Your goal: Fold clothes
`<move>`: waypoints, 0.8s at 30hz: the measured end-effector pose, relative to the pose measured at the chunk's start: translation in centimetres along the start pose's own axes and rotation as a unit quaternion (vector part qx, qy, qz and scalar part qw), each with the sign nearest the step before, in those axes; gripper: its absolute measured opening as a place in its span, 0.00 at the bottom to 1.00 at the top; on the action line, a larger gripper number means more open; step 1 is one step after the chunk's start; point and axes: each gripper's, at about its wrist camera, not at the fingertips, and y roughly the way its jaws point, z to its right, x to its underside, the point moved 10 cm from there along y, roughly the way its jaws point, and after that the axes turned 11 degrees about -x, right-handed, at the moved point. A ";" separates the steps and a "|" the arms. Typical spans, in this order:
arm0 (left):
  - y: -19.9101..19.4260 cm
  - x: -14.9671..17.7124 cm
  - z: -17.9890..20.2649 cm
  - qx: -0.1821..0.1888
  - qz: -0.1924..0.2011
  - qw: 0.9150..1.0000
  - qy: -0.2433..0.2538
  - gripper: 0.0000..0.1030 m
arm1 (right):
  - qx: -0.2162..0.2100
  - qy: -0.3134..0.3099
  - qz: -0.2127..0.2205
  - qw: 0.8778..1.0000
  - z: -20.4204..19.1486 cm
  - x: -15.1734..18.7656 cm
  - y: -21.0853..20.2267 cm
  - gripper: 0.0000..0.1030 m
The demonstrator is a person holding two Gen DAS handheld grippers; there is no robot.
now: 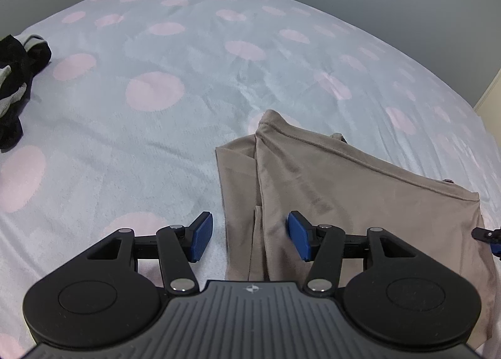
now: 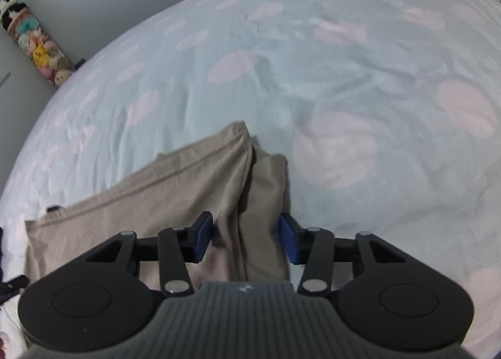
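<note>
Gaping wide, the left gripper (image 1: 250,235) holds nothing; its blue pads (image 1: 200,237) stand well apart over the left edge of the beige garment (image 1: 344,189), one pad above bare bedding, the other above the cloth. In the left wrist view the garment spreads from the jaws toward three o'clock, a stitched hem running from twelve o'clock down to its far corner. The right gripper (image 2: 247,238) is equally spread and empty, straddling a long fold at the garment's right edge. In the right wrist view the cloth stretches from the jaws toward nine o'clock. Beneath lies a pale blue bedspread (image 1: 188,77) with pink dots. At nine o'clock in the left wrist view sits a black and grey bundle of clothes (image 1: 15,77). Stuffed toys (image 2: 34,42) stack at ten o'clock in the right wrist view
</note>
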 end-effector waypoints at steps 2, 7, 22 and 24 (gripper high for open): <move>0.1 0.0 0.0 0.002 -0.002 1.000 -0.001 0.50 | -0.003 0.000 0.004 1.000 0.0 0.0 0.3 0.18; 0.0 -0.2 -0.1 0.022 -0.005 1.000 -0.020 0.50 | -0.023 0.002 0.007 1.000 -1.6 -0.7 -0.8 0.09; -2.5 -1.7 0.2 0.061 0.022 0.998 -0.015 0.49 | -0.154 -0.052 0.019 0.987 -20.0 -1.5 -4.3 0.08; -2.4 -1.8 -0.3 0.063 0.021 0.998 -0.022 0.49 | -0.167 -0.065 0.012 0.984 -22.8 -0.9 -3.7 0.08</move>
